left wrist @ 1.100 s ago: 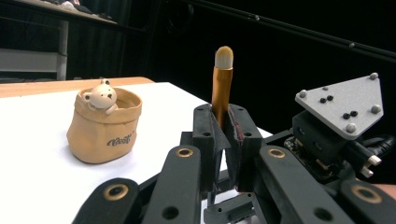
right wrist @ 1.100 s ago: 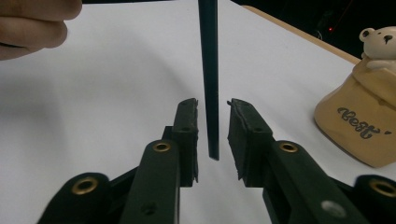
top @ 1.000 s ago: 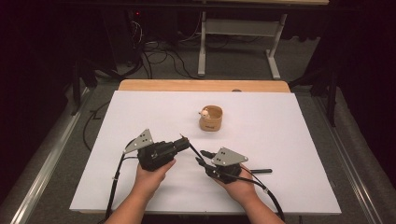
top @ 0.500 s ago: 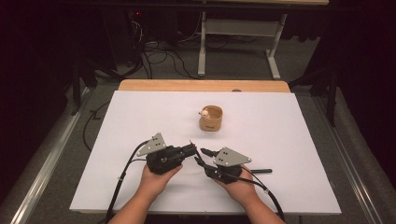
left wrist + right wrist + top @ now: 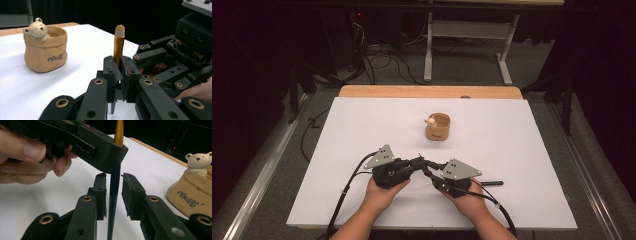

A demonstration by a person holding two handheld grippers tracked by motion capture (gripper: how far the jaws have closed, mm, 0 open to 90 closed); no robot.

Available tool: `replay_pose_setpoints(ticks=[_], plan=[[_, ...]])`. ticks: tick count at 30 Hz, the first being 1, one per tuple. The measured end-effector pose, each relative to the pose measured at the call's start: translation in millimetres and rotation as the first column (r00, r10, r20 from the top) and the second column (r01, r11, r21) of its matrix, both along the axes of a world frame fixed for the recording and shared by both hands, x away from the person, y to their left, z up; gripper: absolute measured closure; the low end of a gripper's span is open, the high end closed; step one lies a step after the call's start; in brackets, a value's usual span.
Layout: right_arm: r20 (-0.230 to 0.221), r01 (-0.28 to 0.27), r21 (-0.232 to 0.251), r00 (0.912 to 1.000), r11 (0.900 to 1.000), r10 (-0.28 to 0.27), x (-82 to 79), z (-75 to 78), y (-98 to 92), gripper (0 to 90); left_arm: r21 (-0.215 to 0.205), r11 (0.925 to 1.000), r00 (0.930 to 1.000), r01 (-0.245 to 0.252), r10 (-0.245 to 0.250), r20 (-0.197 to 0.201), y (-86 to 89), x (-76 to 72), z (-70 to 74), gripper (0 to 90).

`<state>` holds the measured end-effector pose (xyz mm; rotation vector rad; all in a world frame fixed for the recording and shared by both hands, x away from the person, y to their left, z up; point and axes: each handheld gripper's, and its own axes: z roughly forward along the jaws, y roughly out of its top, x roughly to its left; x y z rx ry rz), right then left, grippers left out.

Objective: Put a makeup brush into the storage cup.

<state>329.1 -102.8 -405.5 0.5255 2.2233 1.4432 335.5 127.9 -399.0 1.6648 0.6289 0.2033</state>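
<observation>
Close to the person's edge of the white table (image 5: 362,130), the left gripper (image 5: 119,72) has its black jaws clamped tight on a slim makeup brush with a gold ferrule, dark handle and pale tip (image 5: 118,45), holding it upright just above the surface. The right gripper (image 5: 113,187) meets it nose to nose, its jaws having just been closing around the dark handle with a small gap left on either side. Farther back, well apart from both, stands a tan ceramic sack-shaped pot with a little bear on its rim (image 5: 438,127).
</observation>
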Motion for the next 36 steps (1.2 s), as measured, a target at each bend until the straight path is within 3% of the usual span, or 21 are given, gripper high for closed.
replay_pose_setpoints(ticks=[16,36], plan=[[0.009,0.002,0.009,1.0,1.0,-0.002,-0.7,0.7,-0.4,84.1,-0.012,0.9999,1.0,0.005,-0.005,0.004,0.4,-0.5,0.5,83.2],[0.001,0.001,0.015,1.0,1.0,-0.001,-0.1,2.0,-1.3,85.1,-0.012,0.9999,0.9999,-0.003,0.004,0.015,0.8,-1.3,1.9,81.0]])
